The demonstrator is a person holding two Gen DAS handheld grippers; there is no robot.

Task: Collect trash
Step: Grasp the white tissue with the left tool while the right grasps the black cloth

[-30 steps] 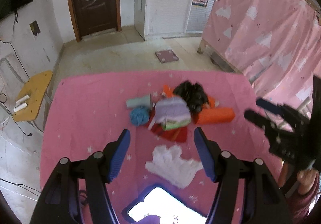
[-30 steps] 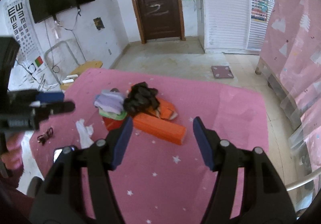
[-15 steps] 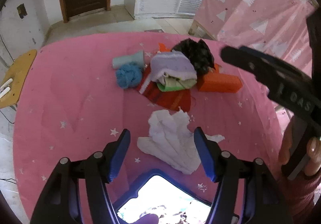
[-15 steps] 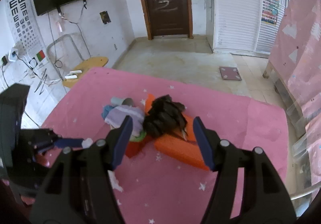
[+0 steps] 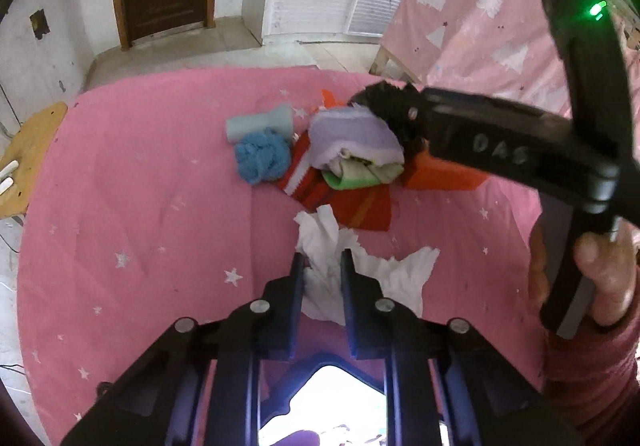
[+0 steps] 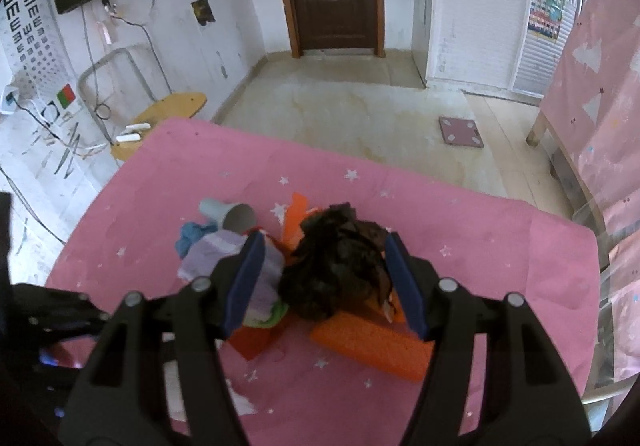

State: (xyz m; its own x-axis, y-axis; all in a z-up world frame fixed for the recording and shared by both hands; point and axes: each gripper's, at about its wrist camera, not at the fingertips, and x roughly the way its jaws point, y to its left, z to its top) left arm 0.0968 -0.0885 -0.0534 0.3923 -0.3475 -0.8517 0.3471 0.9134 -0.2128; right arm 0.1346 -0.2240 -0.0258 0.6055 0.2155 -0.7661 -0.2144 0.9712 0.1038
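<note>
We grip the crumpled white tissue while our other gripper hovers wide over the black wad.

Our left gripper (image 5: 322,266) has its fingers pinched nearly together on the white tissue (image 5: 356,266), which lies on the pink star-print cloth (image 5: 140,206) at 6 o'clock from the clothes pile. Our right gripper (image 6: 324,274) spreads wide with nothing between its pads, framing the crumpled black wad (image 6: 336,270) atop the orange block (image 6: 372,342). At 9 o'clock from the wad we see folded lilac cloth (image 6: 232,258); at 10 o'clock, a pale blue paper cup (image 6: 228,214) on its side beside blue yarn (image 5: 262,158).
</note>
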